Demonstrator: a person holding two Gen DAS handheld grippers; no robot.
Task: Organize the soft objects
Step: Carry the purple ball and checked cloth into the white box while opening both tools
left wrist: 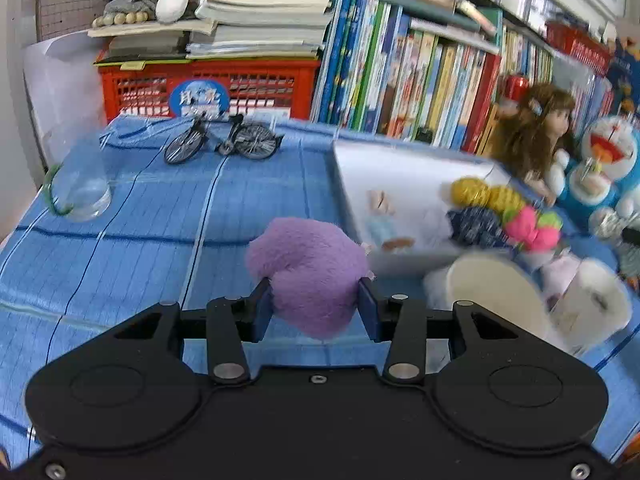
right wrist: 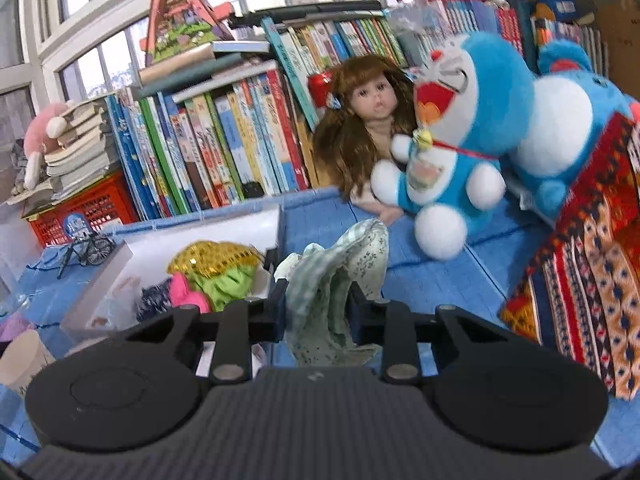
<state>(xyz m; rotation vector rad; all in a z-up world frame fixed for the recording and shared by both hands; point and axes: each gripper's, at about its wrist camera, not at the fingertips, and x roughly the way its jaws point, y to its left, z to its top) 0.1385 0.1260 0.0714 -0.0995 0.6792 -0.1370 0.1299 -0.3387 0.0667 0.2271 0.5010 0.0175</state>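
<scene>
Left hand-held gripper [left wrist: 316, 307] clamped on a purple plush toy [left wrist: 310, 270], which bulges forward and upward beyond the fingers with no clear long axis. Ahead and to the right, the near rim of a white box [left wrist: 400, 264] — already holding a gold sequin piece [left wrist: 486, 196], a dark blue fabric [left wrist: 474, 226] and a pink-green plush [left wrist: 532, 228]. Left of the hand-held gripper the blue-striped desk [left wrist: 120, 240] lies open up to a glass vase [left wrist: 80, 188] and a toy bicycle [left wrist: 222, 142].

Right hand-held gripper [right wrist: 316, 306] clamped on a pale green floral cloth [right wrist: 340, 276], long axis upright, its peak tipped forward and right. The box's corner [right wrist: 276, 224] sits just ahead-left; open desk runs ahead to a blue cat plush [right wrist: 448, 148] and a doll [right wrist: 368, 120], with a patterned textile [right wrist: 592, 264] close on the right.
</scene>
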